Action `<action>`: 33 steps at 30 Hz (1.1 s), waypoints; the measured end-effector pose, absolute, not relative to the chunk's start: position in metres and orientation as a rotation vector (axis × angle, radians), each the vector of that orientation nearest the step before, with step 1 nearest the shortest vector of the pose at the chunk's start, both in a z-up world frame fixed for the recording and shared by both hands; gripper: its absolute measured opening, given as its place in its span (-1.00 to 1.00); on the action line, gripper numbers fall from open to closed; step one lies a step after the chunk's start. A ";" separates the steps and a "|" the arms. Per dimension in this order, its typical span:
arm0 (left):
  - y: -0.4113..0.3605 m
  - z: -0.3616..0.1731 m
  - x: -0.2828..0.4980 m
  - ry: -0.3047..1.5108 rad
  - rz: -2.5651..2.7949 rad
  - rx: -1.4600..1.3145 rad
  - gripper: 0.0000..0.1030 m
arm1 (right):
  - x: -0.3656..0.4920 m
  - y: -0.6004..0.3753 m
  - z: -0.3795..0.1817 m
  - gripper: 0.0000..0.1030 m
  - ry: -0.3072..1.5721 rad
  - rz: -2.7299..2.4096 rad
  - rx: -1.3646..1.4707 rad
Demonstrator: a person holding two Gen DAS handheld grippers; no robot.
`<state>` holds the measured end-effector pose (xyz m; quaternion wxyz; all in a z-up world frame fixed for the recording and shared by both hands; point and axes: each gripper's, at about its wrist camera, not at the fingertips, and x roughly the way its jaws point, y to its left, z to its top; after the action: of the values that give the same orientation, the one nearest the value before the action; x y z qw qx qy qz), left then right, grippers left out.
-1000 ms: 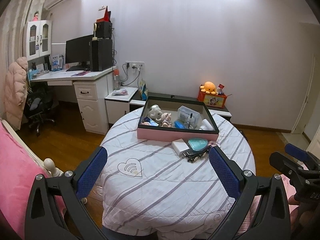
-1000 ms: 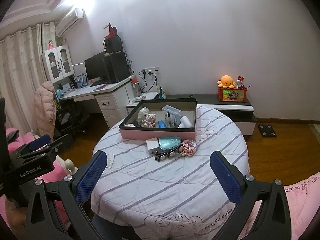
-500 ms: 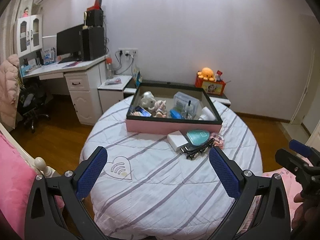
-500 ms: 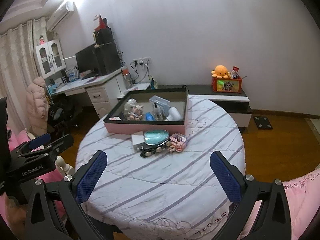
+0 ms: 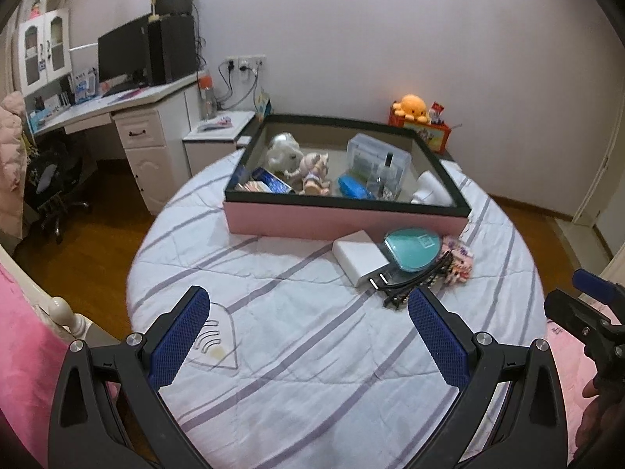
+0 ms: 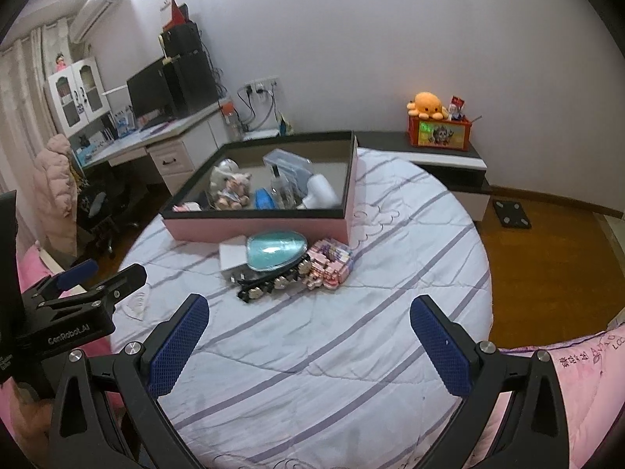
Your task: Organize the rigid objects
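both pairs of jaws are spread wide and hold nothing: the left gripper [image 5: 308, 336] and the right gripper [image 6: 308, 336] hang over the near half of the table [image 5: 273, 351], side by side and aimed at its far side. over the last second both have come in closer and lower, so the loose pile now sits just past the fingertips instead of well off; i judge this as the reach before a first pick, with nothing sorted yet. the pile lies against the near wall of the pink box [image 5: 343, 222]: a white block [image 5: 359, 256], a teal case [image 5: 414, 248] partly on it, a black clip [image 5: 414, 287] in front, and a pink toy [image 6: 328, 264] to the right. the box already holds small toys and a clear tub.
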<state>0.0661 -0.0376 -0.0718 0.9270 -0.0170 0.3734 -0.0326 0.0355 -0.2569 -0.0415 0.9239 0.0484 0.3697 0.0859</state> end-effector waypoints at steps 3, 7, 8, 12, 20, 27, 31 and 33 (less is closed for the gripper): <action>-0.043 -0.085 0.081 0.799 -0.083 -0.027 1.00 | 0.046 -0.258 -0.052 1.00 0.787 0.169 0.098; -0.055 -0.105 0.104 0.848 -0.095 -0.016 1.00 | 0.059 -0.261 -0.064 1.00 0.819 0.161 0.097; -0.057 -0.107 0.107 0.853 -0.096 -0.015 0.99 | 0.062 -0.261 -0.066 1.00 0.827 0.159 0.097; -0.064 -0.121 0.125 0.884 -0.095 -0.017 0.99 | 0.074 -0.265 -0.078 1.00 0.855 0.151 0.098; -0.072 -0.141 0.151 0.939 -0.088 -0.013 0.99 | 0.095 -0.271 -0.096 1.00 0.898 0.140 0.090; -0.074 -0.151 0.165 0.965 -0.080 -0.028 0.99 | 0.109 -0.277 -0.108 1.00 0.922 0.136 0.097; -0.077 -0.152 0.170 0.961 -0.066 -0.020 0.99 | 0.112 -0.280 -0.112 1.00 0.929 0.136 0.102; -0.077 -0.153 0.171 0.963 -0.064 -0.021 1.00 | 0.114 -0.280 -0.114 1.00 0.932 0.139 0.103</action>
<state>0.1706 -0.0774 -0.1530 0.8858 -0.0103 0.4629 -0.0309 0.1141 -0.2798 -0.1136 0.8898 0.0496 0.4487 0.0670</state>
